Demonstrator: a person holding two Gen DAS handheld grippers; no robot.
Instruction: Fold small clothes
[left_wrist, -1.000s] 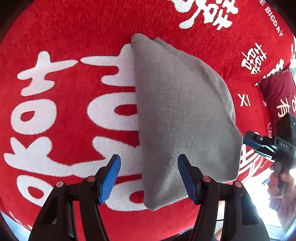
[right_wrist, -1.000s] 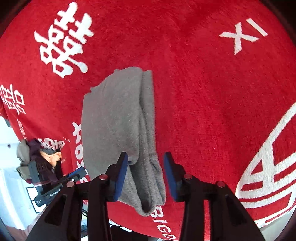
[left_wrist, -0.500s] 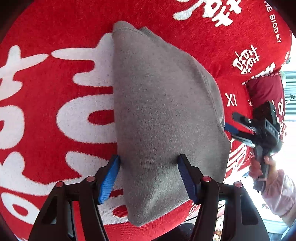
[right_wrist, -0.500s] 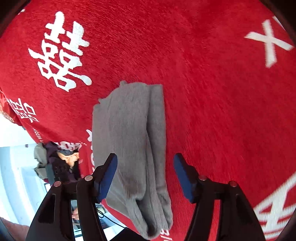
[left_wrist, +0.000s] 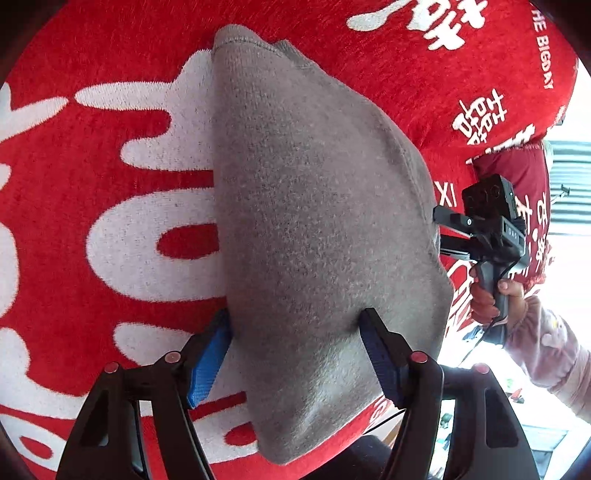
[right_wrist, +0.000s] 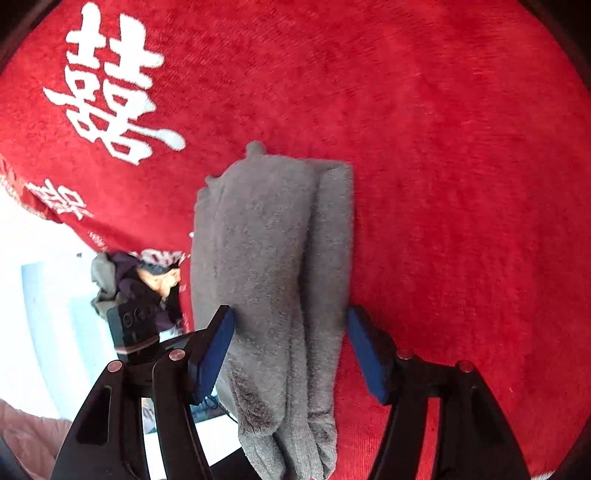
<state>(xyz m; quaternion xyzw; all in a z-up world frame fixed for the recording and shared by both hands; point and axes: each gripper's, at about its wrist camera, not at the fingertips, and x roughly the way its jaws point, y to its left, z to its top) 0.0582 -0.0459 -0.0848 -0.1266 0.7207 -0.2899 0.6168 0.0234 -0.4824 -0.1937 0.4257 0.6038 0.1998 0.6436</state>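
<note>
Your left gripper (left_wrist: 295, 332) is opening, its fingers (left_wrist: 210, 354) straddling the folded grey garment (left_wrist: 317, 229) at lower centre of frame on the red cloth (left_wrist: 92, 258). Your right gripper (right_wrist: 291, 339) stands released, astride the same garment's end.

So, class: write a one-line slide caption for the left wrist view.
Left gripper opening astride a folded grey garment on a red cloth.
</note>
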